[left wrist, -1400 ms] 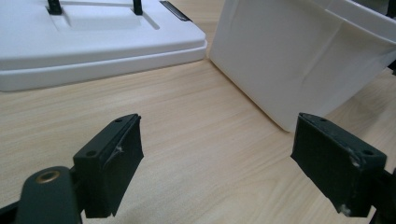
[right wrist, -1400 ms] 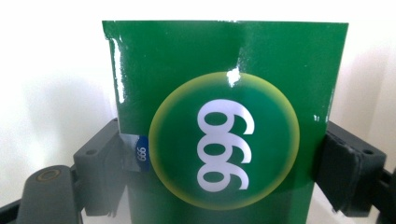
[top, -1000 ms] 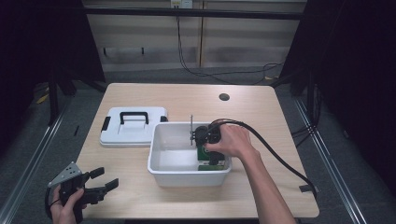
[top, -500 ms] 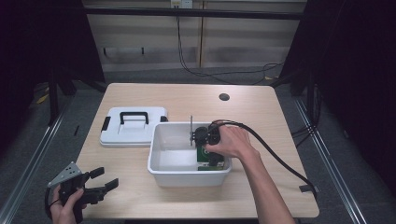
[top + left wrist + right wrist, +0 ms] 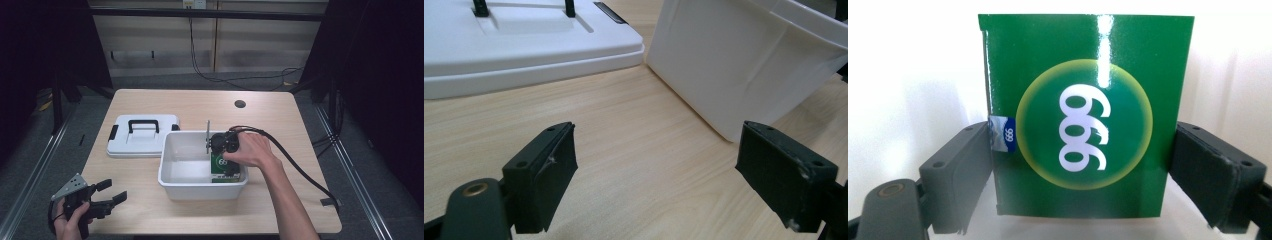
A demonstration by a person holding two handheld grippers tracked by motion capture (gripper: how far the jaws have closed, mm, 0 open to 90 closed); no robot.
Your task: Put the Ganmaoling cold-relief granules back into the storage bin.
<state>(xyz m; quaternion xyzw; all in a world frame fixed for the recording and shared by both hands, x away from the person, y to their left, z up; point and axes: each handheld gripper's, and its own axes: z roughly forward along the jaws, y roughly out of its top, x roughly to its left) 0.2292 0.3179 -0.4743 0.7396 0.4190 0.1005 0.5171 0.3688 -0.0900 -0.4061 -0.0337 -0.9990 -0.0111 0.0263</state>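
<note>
Green box point(image 5: 1083, 117): one, inside the white bin point(image 5: 175, 175), at its right end
Right gripper point(image 5: 225, 162): jaws either side of the box, seemingly pinching it
Left gripper point(image 5: 107, 196): jaws spread, holding nothing, near table corner
Lid point(image 5: 142, 135): one, flat beside the bin
</note>
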